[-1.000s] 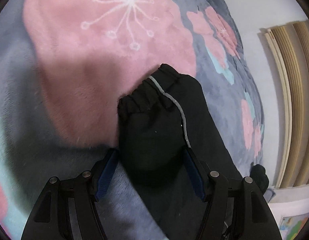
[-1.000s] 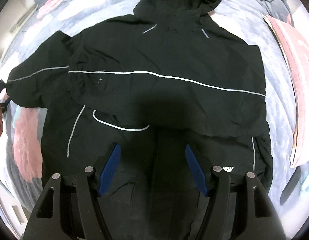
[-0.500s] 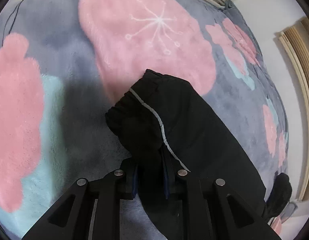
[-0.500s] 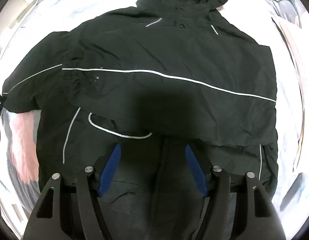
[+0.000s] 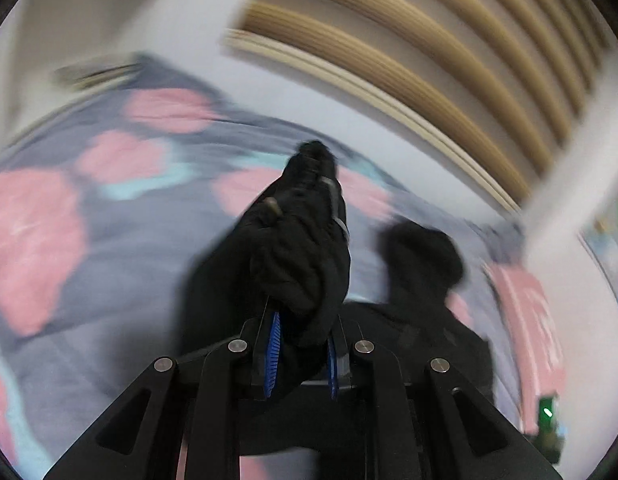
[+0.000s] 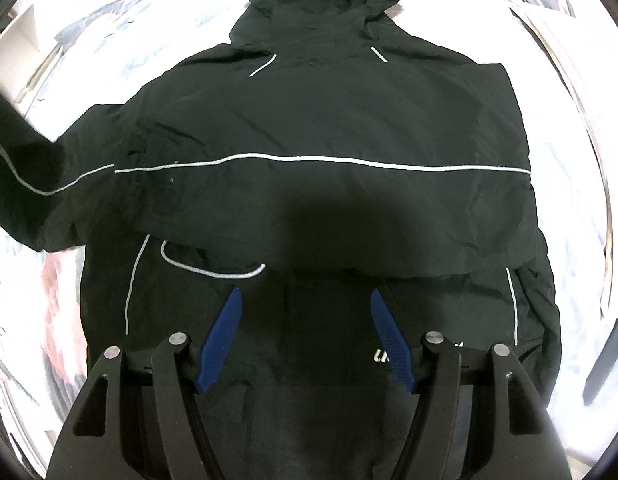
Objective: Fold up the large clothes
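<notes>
Left gripper (image 5: 299, 344) clamped on sleeve cuff (image 5: 305, 240) of black hooded jacket (image 6: 321, 140), lifted above floral blanket (image 5: 89, 248); right gripper (image 6: 303, 334) spread wide, empty, above jacket lying flat on blanket.

Lay spread over the bed: a grey blanket (image 5: 121, 248) with pink and pale-blue flowers. Rose behind it: a white wall (image 5: 349, 104) bearing curved tan slats (image 5: 409, 60). Rested at the right edge: a pink pillow (image 5: 529, 320), blurred.
</notes>
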Available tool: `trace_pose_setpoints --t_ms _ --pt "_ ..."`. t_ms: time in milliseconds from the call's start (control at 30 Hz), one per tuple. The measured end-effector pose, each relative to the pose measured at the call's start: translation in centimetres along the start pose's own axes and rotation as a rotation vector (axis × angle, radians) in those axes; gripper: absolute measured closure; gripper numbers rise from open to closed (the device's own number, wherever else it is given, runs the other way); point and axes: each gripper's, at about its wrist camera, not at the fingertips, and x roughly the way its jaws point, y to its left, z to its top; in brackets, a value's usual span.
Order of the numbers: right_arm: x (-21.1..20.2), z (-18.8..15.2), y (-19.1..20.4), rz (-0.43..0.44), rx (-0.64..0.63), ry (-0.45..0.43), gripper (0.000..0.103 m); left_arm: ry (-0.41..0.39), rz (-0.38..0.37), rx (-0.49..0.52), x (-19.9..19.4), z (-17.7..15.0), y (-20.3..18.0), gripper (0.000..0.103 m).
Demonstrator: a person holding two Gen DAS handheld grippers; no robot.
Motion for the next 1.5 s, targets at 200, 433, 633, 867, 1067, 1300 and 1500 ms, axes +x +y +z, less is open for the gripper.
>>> trace_pose_setpoints --t_ms 200,433,633,867,1067,1300,1500 --pt "-0.1 -1.0 -3.2 0.02 0.037 -0.004 0.034 0.19 -0.16 0.189 8.7 -5.6 -13.0 0.082" --pt "-0.3 -0.3 -7.2 0.009 0.059 -0.017 0.034 0.483 -0.186 0.305 20.3 -15.7 -21.5 0.082" --pt "1.2 0.9 -8.6 0.056 0.067 0.012 0.034 0.61 -0.151 0.27 24.3 -19.1 -21.3 0.077" --pt "1.4 3.9 -8.0 0.17 0.084 -0.024 0.033 0.773 -0.366 0.001 23.2 -16.6 -19.3 0.04" --pt "2.9 7.0 -6.5 0.248 0.101 -0.022 0.032 0.731 -0.354 0.01 19.5 -15.1 -18.1 0.04" --pt "8.2 11.2 -4.2 0.333 0.179 0.057 0.051 0.598 -0.21 0.026 15.0 -12.0 -14.5 0.04" --pt "3.7 11.8 -2.3 0.303 0.07 -0.085 0.075 0.411 -0.067 0.04 12.1 -8.7 -11.7 0.04"
